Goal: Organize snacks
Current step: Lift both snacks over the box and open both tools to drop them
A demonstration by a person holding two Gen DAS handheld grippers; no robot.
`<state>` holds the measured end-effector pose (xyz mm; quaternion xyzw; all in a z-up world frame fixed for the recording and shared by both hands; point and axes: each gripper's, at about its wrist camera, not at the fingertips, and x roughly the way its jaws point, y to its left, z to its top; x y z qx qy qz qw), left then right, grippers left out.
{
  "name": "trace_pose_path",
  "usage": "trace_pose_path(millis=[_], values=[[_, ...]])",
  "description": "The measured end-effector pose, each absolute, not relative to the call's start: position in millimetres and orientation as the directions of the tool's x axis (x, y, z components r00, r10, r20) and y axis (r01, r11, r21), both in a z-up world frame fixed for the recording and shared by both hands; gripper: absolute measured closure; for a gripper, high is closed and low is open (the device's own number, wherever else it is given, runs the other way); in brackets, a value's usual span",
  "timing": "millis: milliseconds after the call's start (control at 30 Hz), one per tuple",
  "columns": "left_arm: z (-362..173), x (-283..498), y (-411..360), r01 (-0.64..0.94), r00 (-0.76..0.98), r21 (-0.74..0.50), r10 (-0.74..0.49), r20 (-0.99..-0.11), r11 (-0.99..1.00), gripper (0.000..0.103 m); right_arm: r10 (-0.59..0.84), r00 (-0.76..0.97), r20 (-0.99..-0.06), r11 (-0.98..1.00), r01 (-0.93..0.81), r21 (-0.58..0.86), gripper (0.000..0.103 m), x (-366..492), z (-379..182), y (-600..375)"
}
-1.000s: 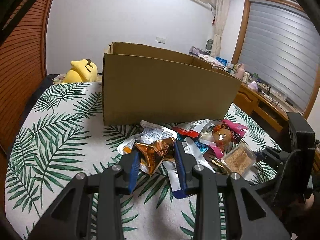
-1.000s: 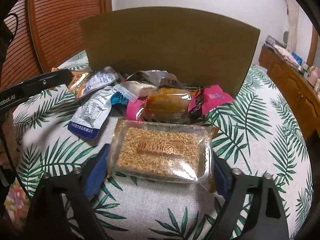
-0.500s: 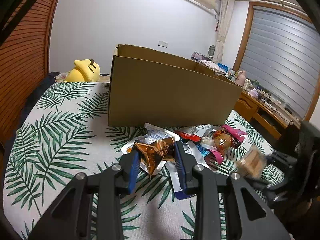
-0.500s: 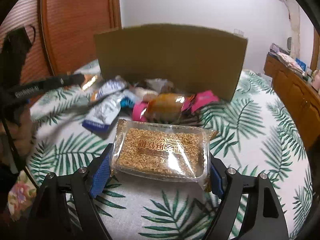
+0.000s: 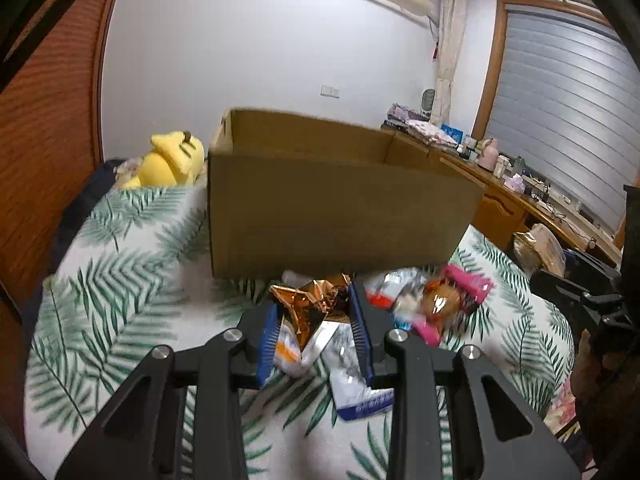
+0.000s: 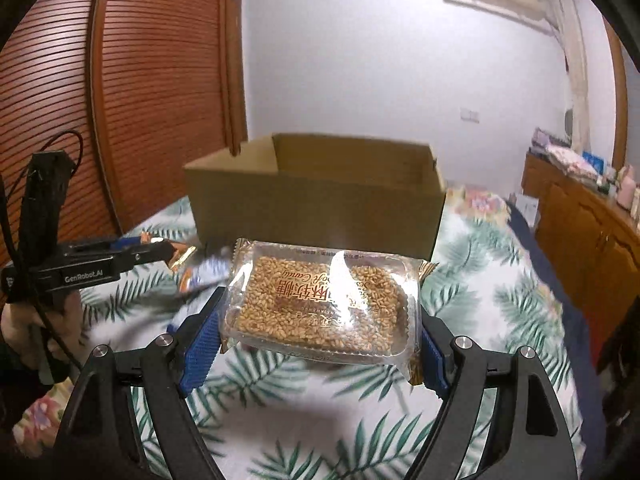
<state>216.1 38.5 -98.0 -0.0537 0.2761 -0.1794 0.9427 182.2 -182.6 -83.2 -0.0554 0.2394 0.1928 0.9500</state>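
Nearest the right camera, the right gripper (image 6: 318, 330) clamped a clear-wrapped sesame bar (image 6: 320, 304) across its width, the blue pads pressing both short ends and the bar held level above the leaf-print bedspread (image 6: 496, 312). The left gripper (image 5: 314, 330) pinched a crumpled copper foil wrapper (image 5: 310, 304) between nearly closed jaws. Just beyond its tips lay the remaining snacks (image 5: 432, 300) — a loose heap against the near wall of the cardboard box (image 5: 340, 216). Ahead of both tools the box stood open, apparently empty as far as its interior showed. The slick film could slide off the pads if the bar tilted, and either packet might catch the near wall — falling short onto the bed.
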Motion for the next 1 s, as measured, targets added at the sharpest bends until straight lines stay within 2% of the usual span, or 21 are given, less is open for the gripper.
trace_pose_path(millis=[233, 467, 800, 1000], values=[[-57.4, 235.1, 21.2, 0.363, 0.814, -0.158, -0.395, -0.426, 0.918, 0.072, 0.349, 0.831, -0.433, 0.911, -0.409, -0.05, 0.019, 208.0, -64.0, -181.1], [-37.4, 264.8, 8.4, 0.392, 0.825, -0.133, -0.412, -0.388, 0.91, 0.072, 0.351, 0.844, -0.404, 0.907, -0.414, -0.077, 0.019, 230.0, -52.6, -178.9], [-29.5, 311.0, 5.9, 0.387, 0.843, -0.126, -0.406, -0.352, 0.913, 0.072, 0.401, 0.837, -0.372, 0.885, -0.459, -0.077, 0.019, 273.5, -37.5, -160.2], [-39.7, 331.3, 14.6, 0.369, 0.842, -0.147, -0.397, -0.365, 0.918, 0.071, 0.394, 0.841, -0.371, 0.883, -0.459, -0.101, 0.019, 297.0, -43.8, -147.0]])
